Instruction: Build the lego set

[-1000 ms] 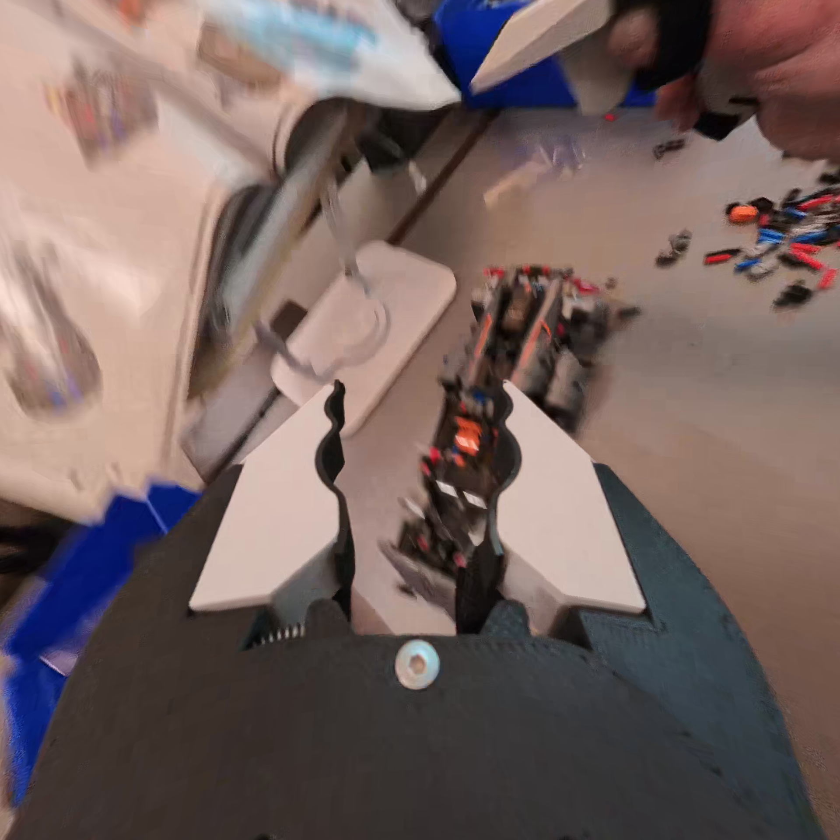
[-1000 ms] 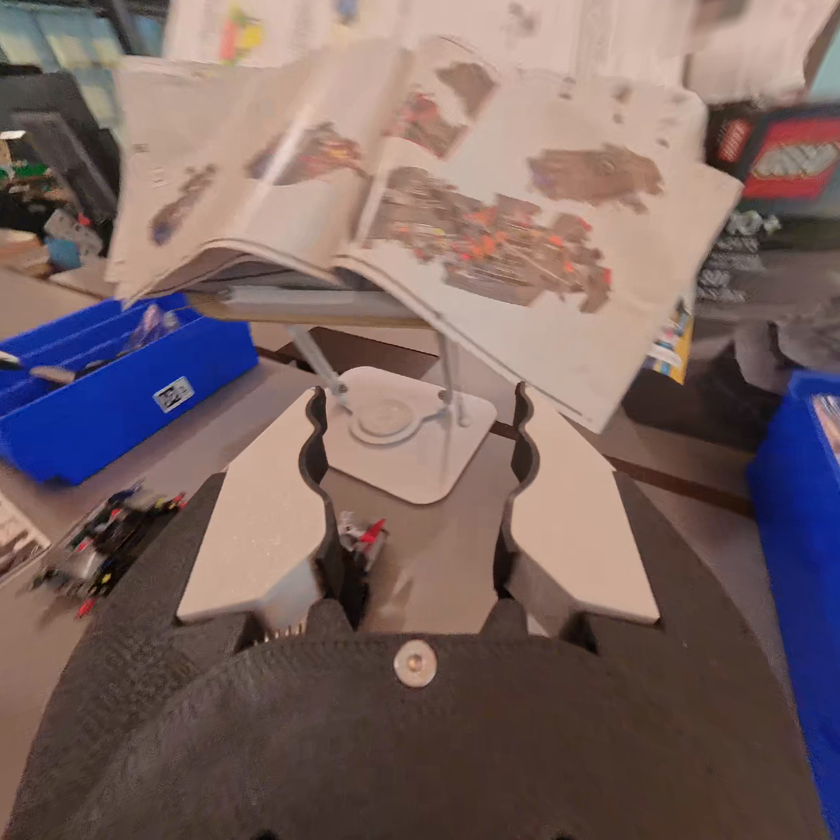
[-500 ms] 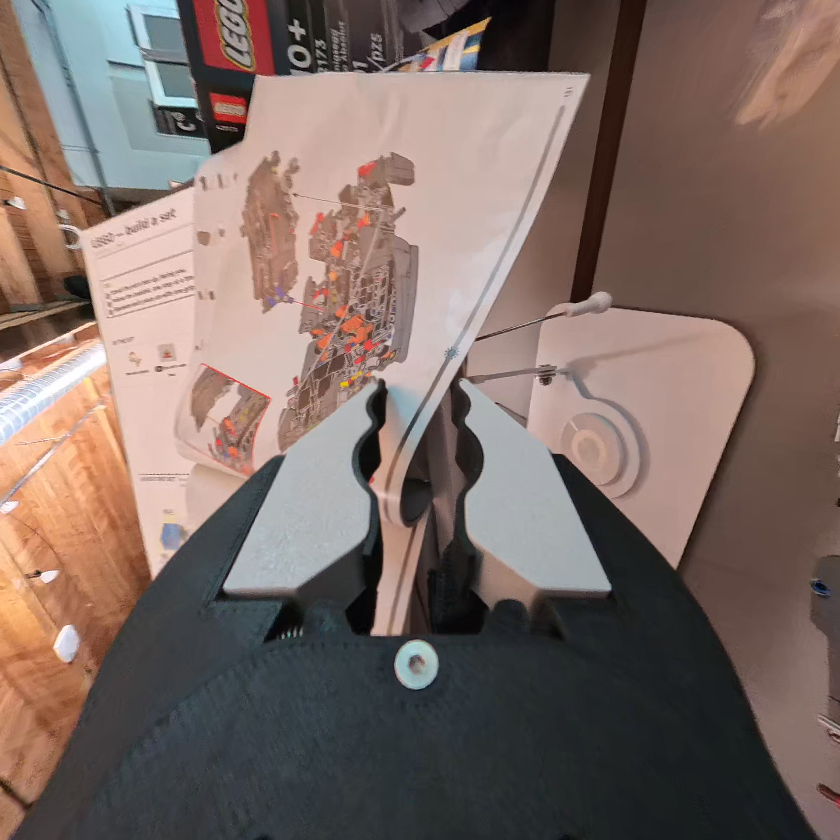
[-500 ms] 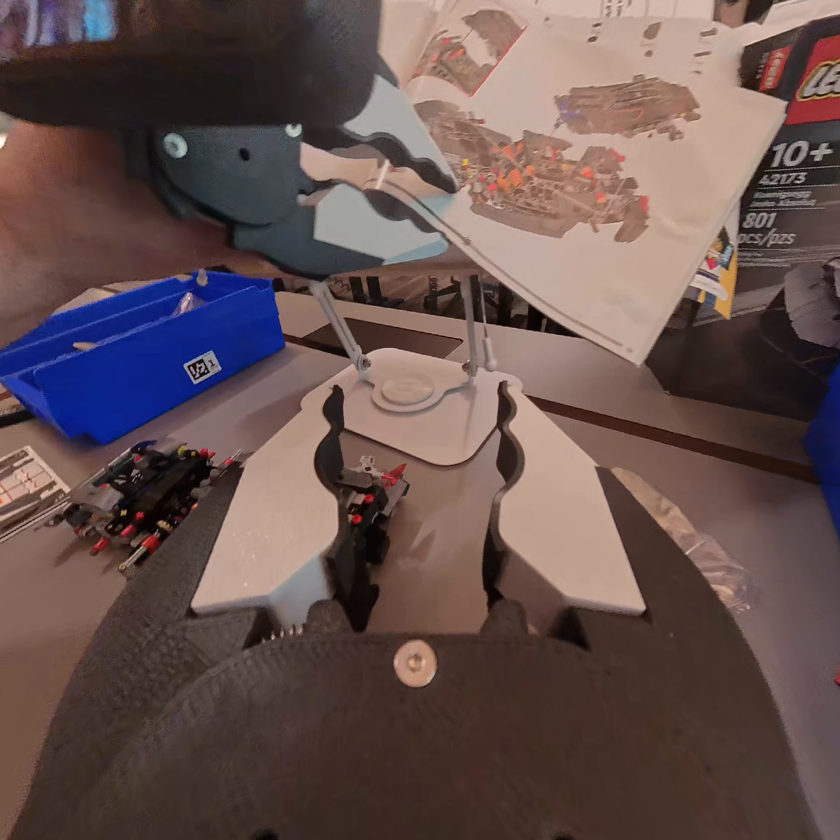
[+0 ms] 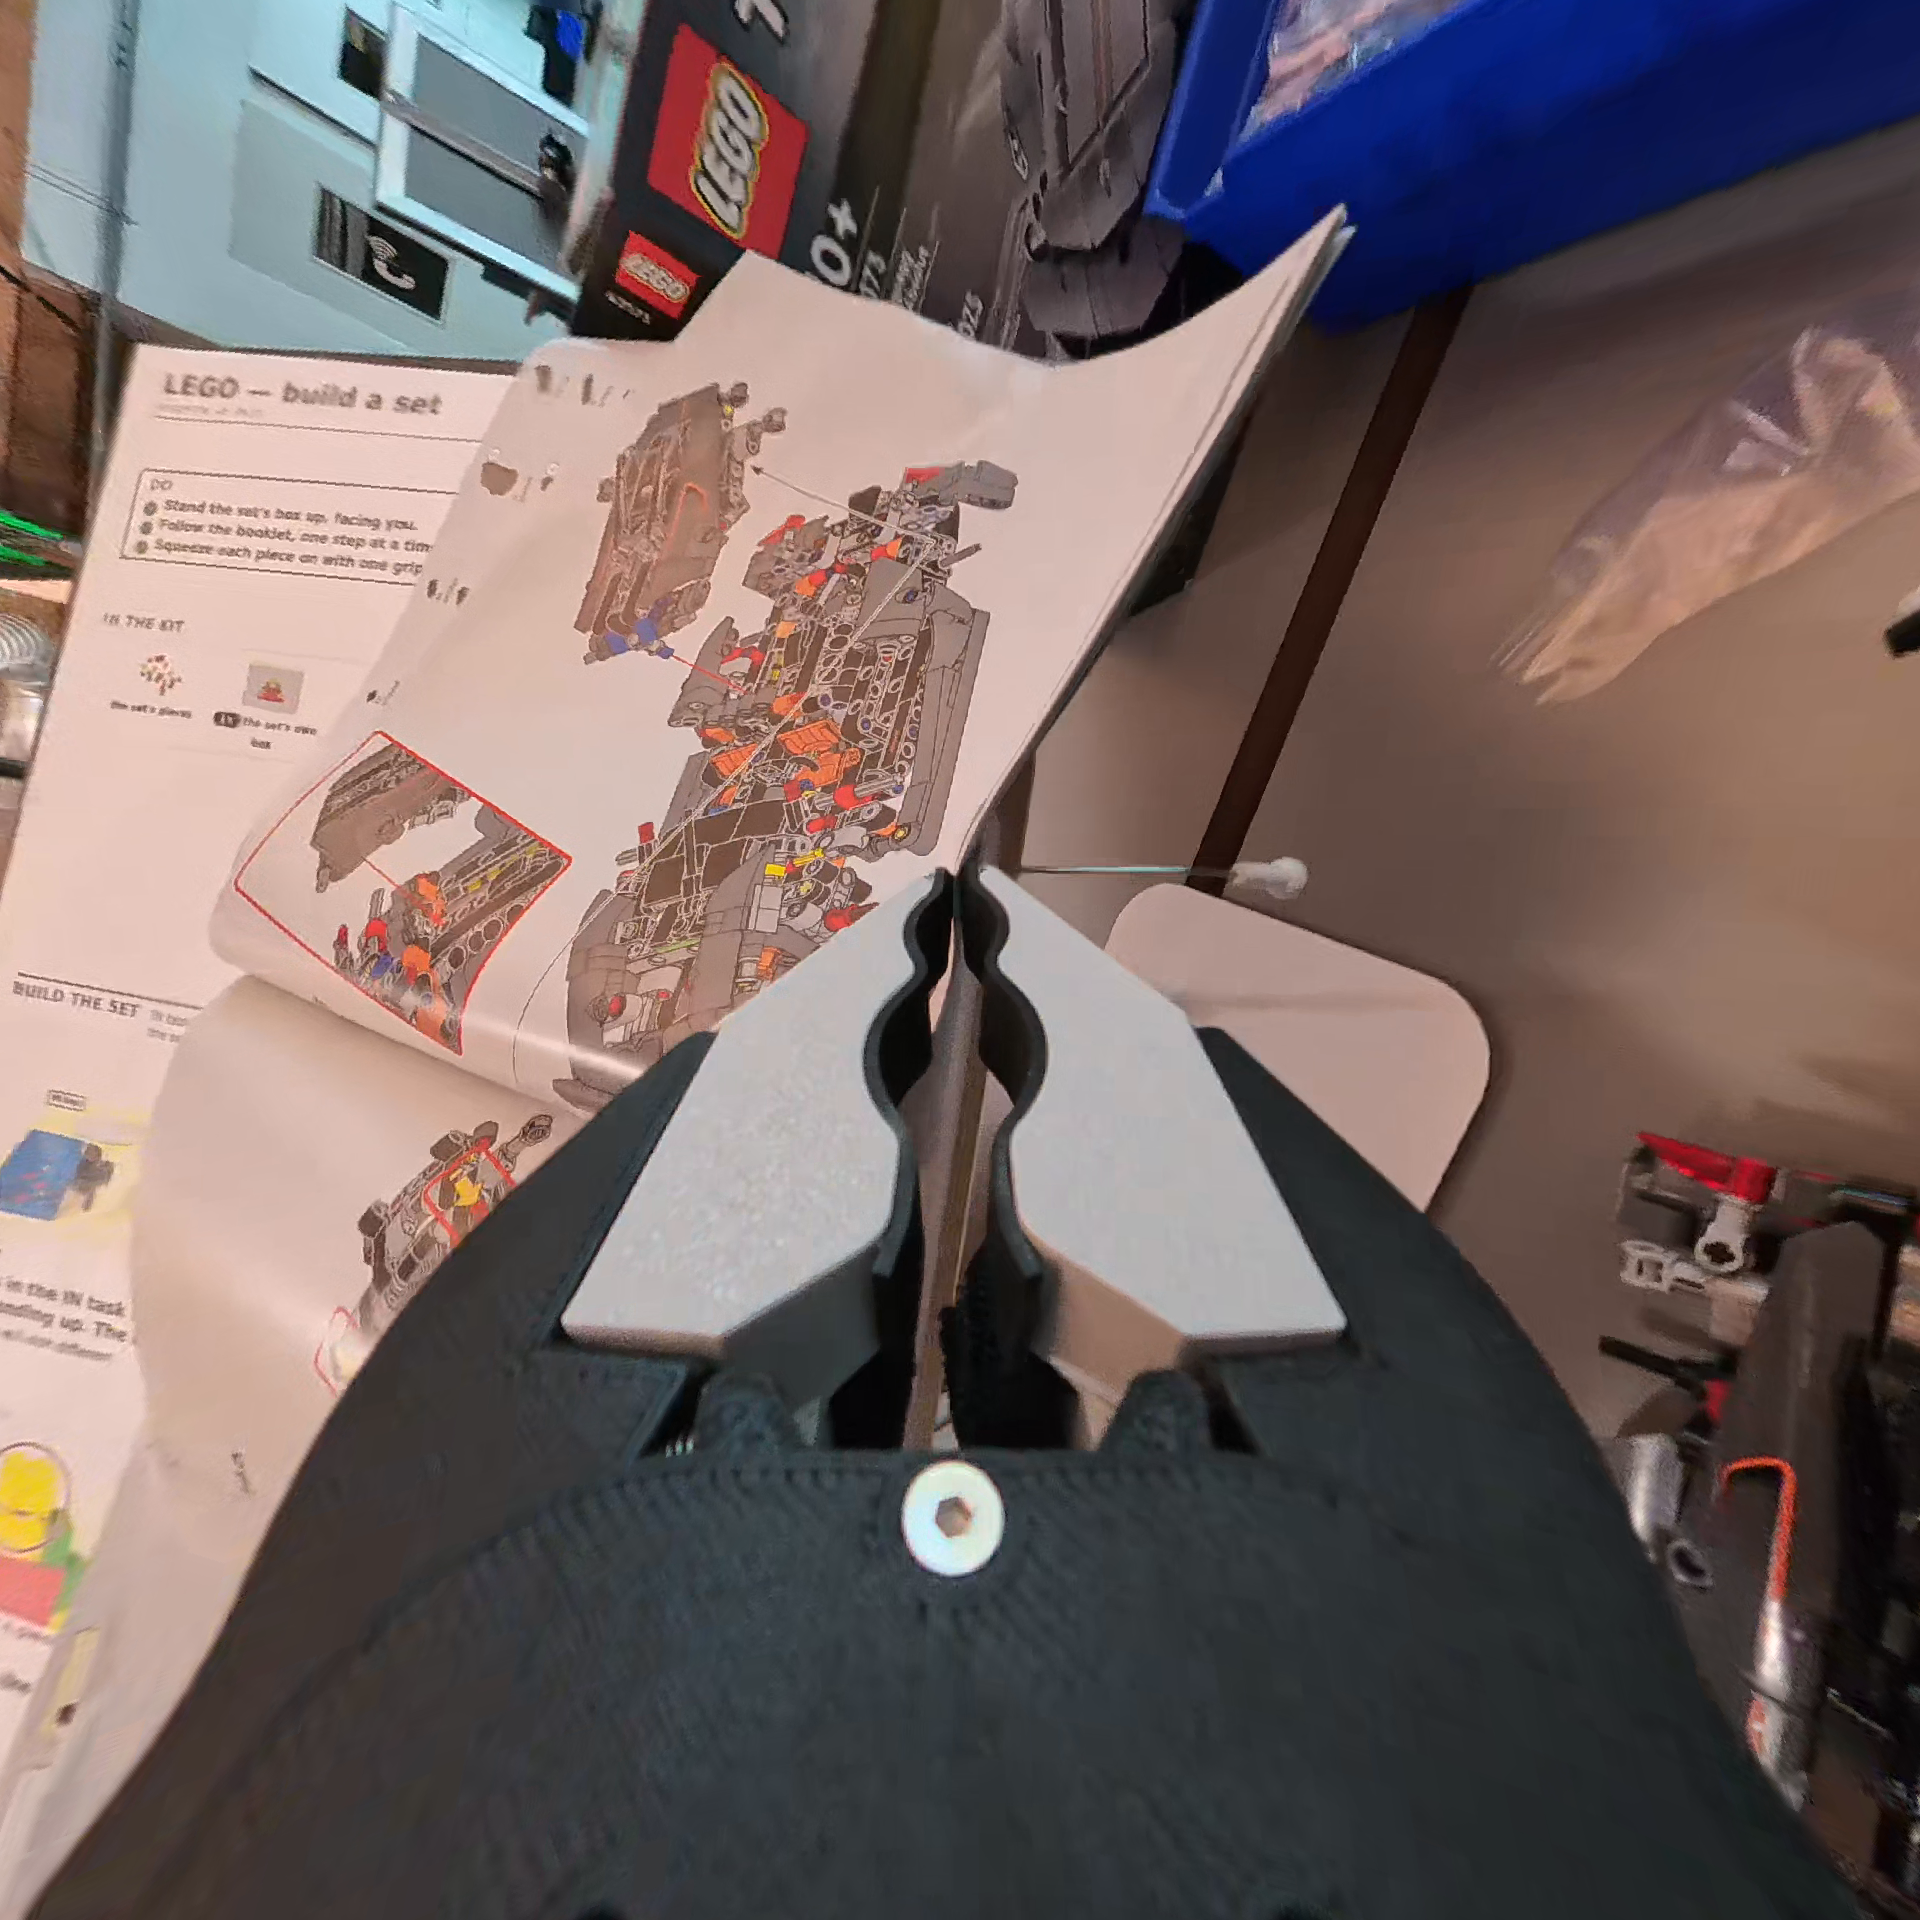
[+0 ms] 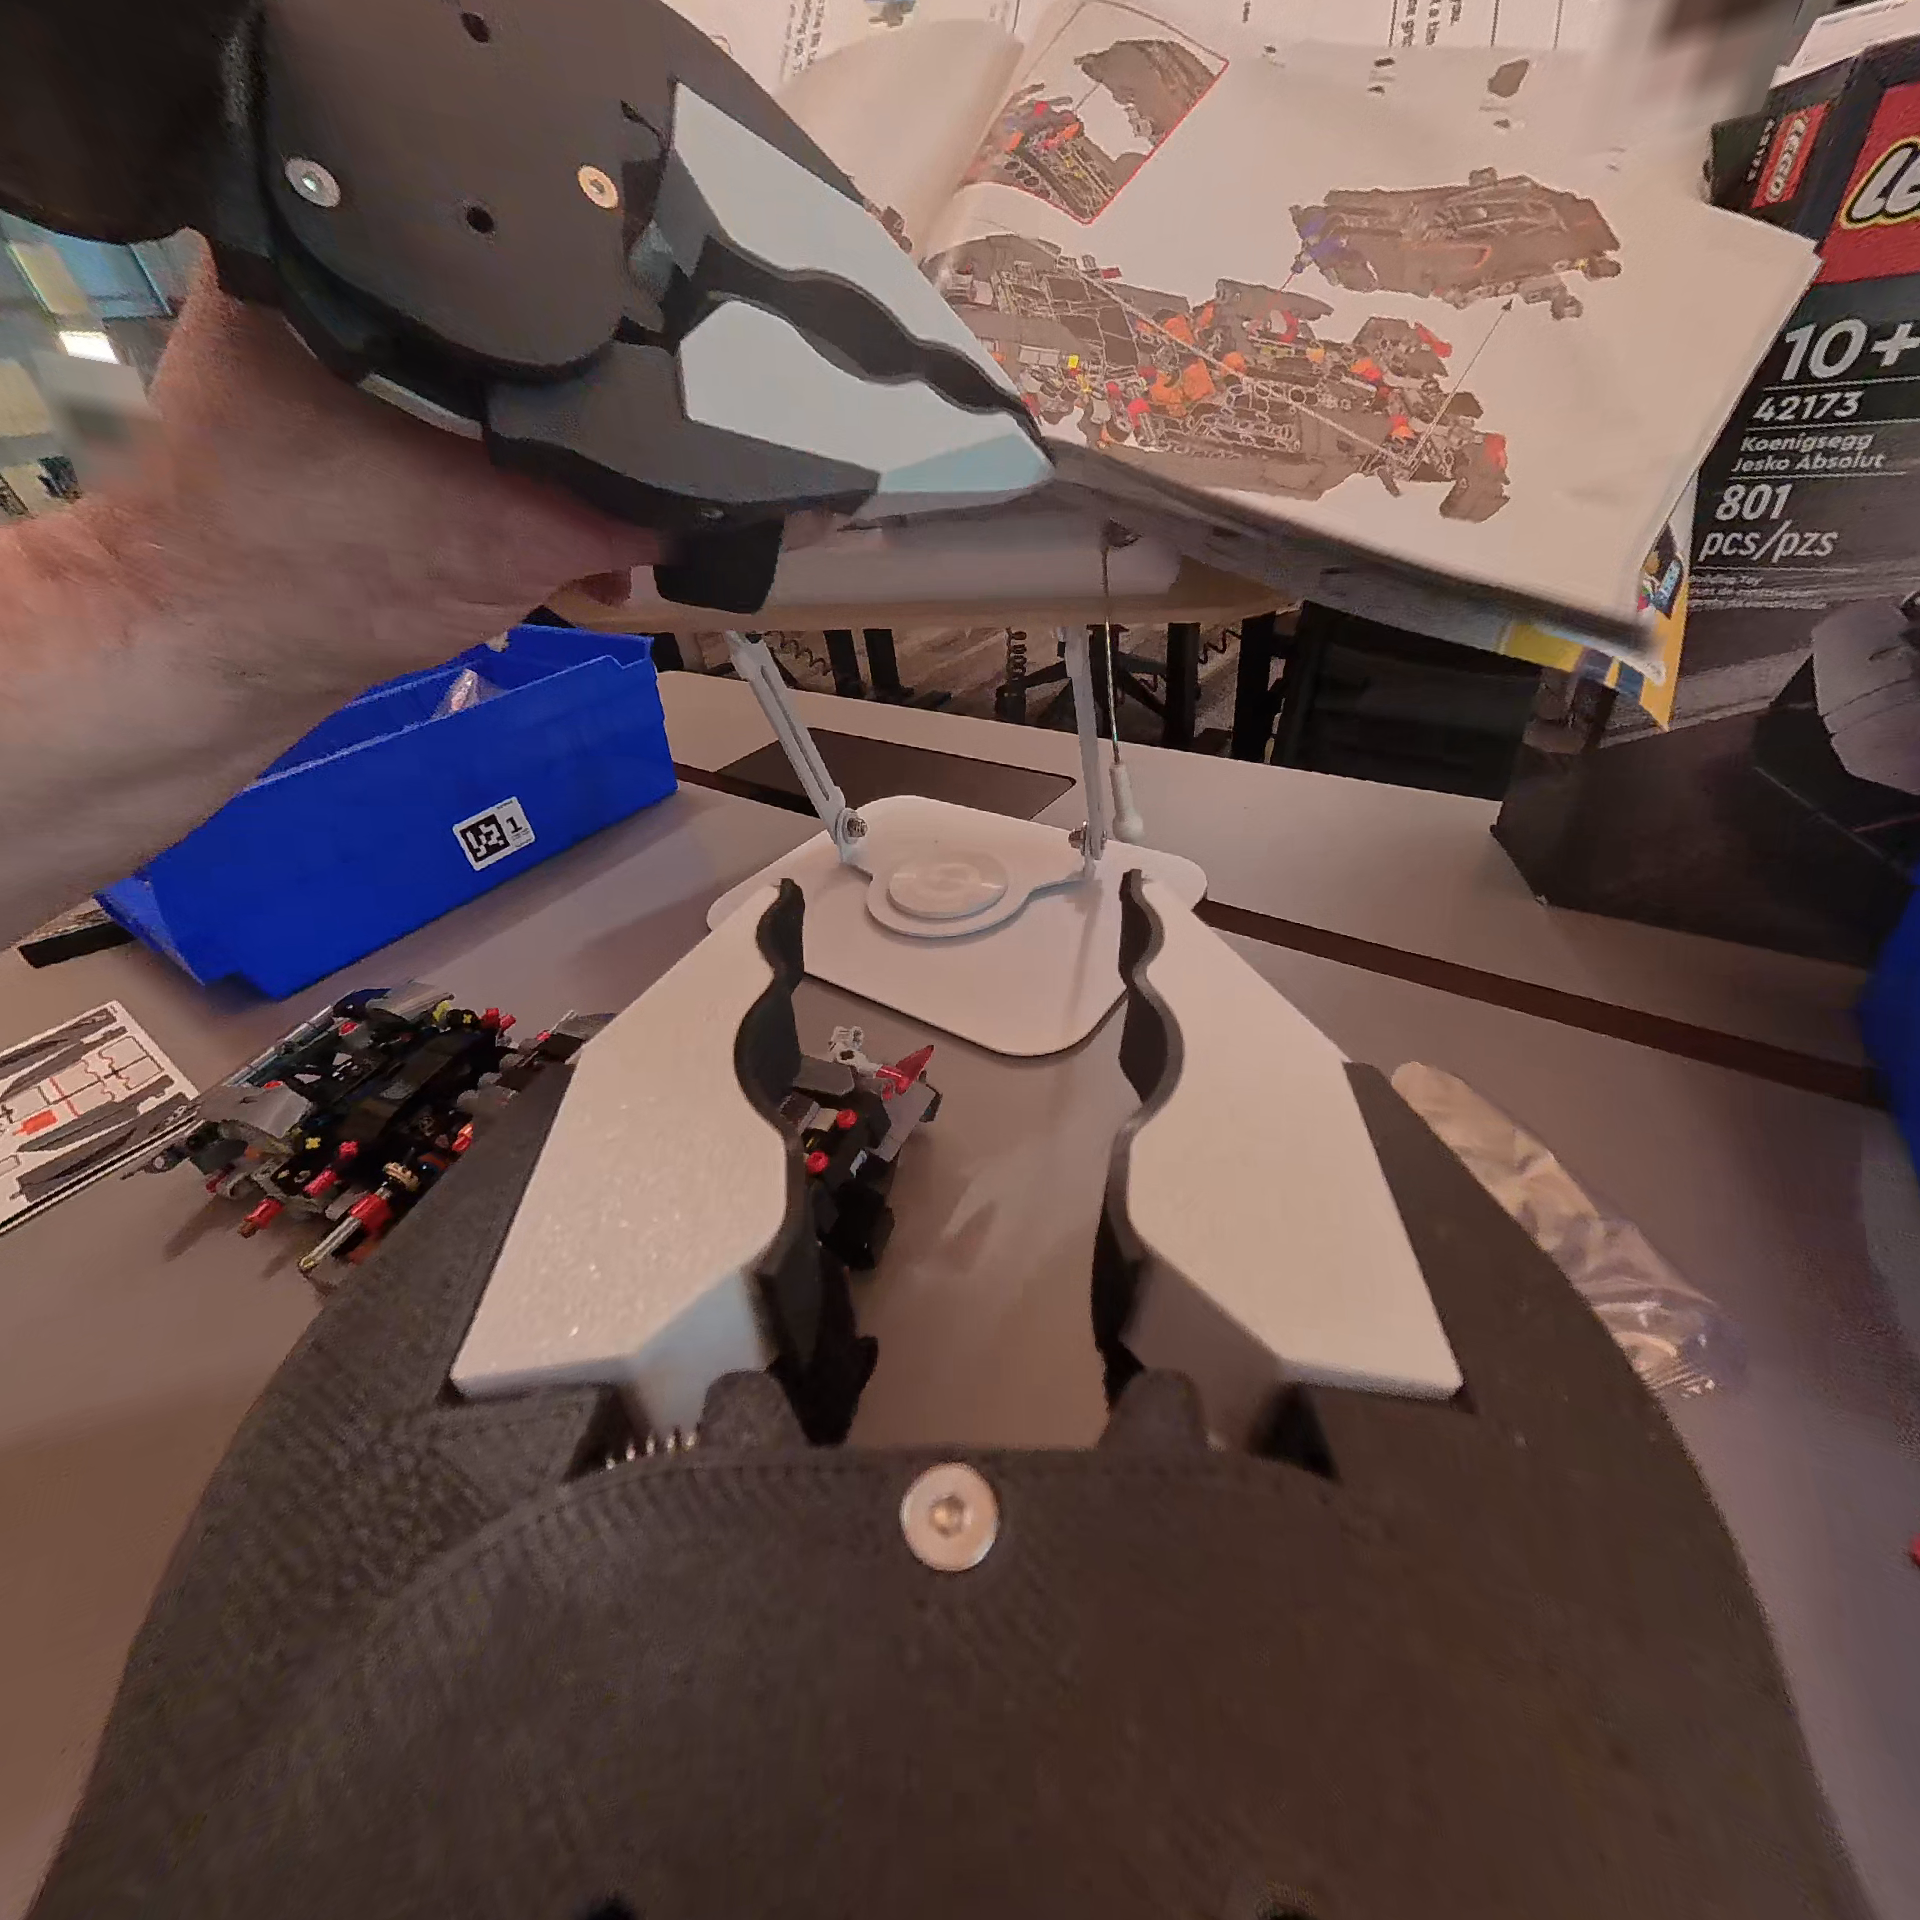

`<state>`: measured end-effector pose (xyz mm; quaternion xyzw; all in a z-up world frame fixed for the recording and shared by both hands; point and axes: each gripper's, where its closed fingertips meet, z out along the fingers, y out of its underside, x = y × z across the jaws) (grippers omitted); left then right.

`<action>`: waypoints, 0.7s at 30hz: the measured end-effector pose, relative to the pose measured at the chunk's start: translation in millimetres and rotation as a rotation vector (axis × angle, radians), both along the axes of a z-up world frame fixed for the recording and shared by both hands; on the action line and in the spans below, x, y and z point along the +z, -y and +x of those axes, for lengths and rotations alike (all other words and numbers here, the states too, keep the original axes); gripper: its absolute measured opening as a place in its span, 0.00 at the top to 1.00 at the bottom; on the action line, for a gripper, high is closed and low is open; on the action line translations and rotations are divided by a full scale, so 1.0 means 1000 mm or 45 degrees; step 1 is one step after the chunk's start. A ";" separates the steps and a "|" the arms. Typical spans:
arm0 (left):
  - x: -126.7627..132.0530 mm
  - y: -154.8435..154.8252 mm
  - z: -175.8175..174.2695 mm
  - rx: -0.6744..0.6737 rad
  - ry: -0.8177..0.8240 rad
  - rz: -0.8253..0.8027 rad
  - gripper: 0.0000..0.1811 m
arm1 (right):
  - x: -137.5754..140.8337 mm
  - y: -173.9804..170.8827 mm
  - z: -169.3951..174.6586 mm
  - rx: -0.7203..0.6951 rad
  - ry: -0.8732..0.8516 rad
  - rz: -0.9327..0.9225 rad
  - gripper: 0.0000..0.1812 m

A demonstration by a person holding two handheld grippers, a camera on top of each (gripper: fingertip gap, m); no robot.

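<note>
Paper page of the instruction booklet was clamped edge-on between the fingers of the left gripper, jaws pressed together on the sheet. Left wrist view showed the printed diagram face, the set box behind it, and a partly built lego model at lower right. Right wrist view showed what that view could not: the booklet lay open on a white stand raised over the grey table, with the left gripper at its lower edge. Right gripper hovered low, fingers apart, holding nothing; a small lego subassembly lay on the table between them. A larger chassis and blue bin sat to the left.
</note>
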<state>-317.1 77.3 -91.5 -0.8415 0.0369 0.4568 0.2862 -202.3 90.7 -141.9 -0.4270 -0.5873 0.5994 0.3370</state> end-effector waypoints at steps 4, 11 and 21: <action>0.003 0.000 0.003 -0.019 0.151 0.131 1.00 | -0.003 0.002 -0.001 0.012 0.005 0.004 0.68; -0.008 0.005 0.002 -0.023 0.253 0.092 0.95 | -0.010 0.001 -0.002 0.014 0.020 0.008 0.68; 0.003 0.004 0.011 -0.028 0.402 0.158 0.98 | -0.014 -0.001 -0.004 0.029 0.039 -0.028 0.68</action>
